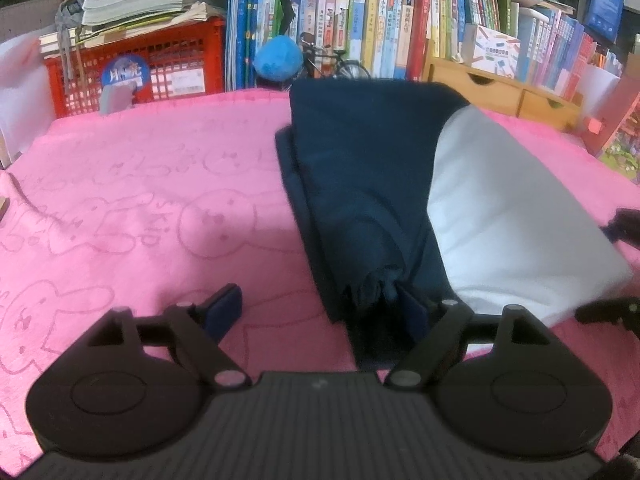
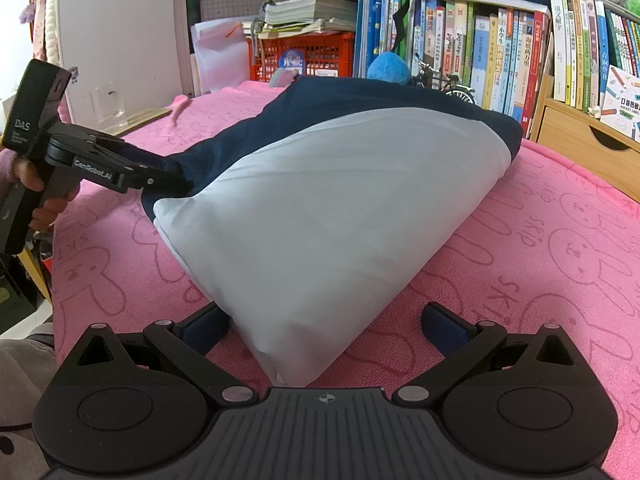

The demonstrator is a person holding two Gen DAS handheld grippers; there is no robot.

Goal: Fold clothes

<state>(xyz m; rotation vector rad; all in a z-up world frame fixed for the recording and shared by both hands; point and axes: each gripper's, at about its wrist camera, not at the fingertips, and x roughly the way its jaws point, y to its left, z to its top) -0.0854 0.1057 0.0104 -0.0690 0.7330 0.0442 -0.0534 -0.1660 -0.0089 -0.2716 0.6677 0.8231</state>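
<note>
L wrist view shows what the R one can't: the left tool (image 1: 320, 312) has its jaws wide, the left pad (image 1: 224, 310) bare over the pink towel (image 1: 140, 208), the right pad tucked against the bunched navy end of the garment (image 1: 360, 184), not pinching it; at the far right edge, dark bits of the right tool (image 1: 616, 272) flank the white corner. R wrist view shows the left tool (image 2: 176, 176) from outside, a hand (image 2: 40, 196) on its grip, tip at the navy end near the towel's left side; whether it touches cloth I can't tell from here. Same view: right tool (image 2: 324, 324) spread wide, the white corner of the garment (image 2: 320, 208) lying between the 2 pads w/o either pressing it. Garment is a folded navy-and-white piece lying on the towel, roughly centre; its long axis runs from the near end by the tools back toward the books, navy strip on the left, white panel on the right, narrowing to a point at the right tool. Surface is covered by the towel, printed w/ bunny outlines. Behind, L to R: clear glass (image 2: 108, 106), red crate (image 1: 136, 76) under stacked papers, blue plush ball (image 1: 278, 58), small model bike (image 1: 332, 62), rows of books (image 1: 400, 28), wooden drawers (image 1: 500, 92).
</note>
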